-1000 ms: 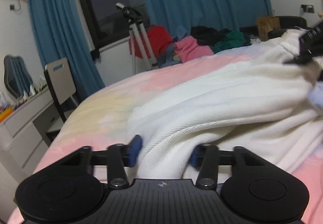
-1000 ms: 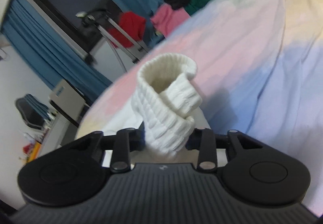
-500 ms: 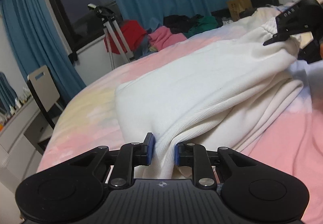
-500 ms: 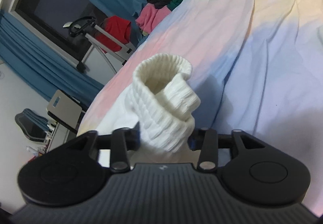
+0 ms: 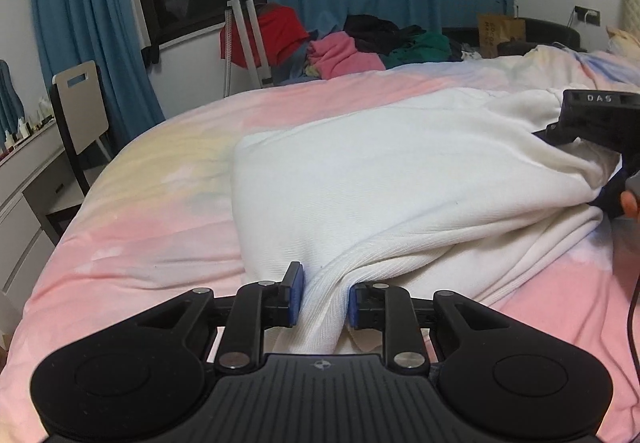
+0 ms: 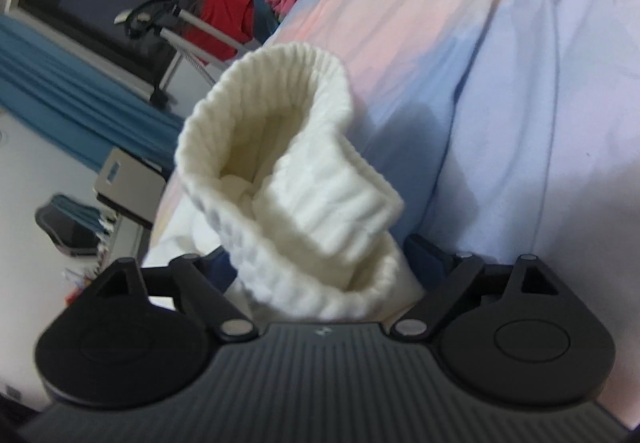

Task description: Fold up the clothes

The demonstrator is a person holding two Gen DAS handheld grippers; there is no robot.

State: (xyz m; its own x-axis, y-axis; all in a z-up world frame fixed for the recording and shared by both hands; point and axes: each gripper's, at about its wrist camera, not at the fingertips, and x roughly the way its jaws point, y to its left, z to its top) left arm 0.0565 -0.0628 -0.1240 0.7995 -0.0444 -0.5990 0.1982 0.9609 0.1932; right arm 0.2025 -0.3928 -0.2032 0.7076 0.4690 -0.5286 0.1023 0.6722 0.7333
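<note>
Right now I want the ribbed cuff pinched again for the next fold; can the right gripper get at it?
Probably yes. The ribbed cuff already sits between the right gripper's opening jaws, nothing in front of it, the bedsheet behind it; closing should catch it.

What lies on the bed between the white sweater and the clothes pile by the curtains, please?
In the left wrist view, nothing: only bare pink sheet runs from the white sweater to the clothes pile.

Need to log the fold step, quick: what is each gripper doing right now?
Left gripper: shut on a bunched fold of the white sweater.
Right gripper: jaws opening wide, the sweater's ribbed cuff between them, released.
</note>
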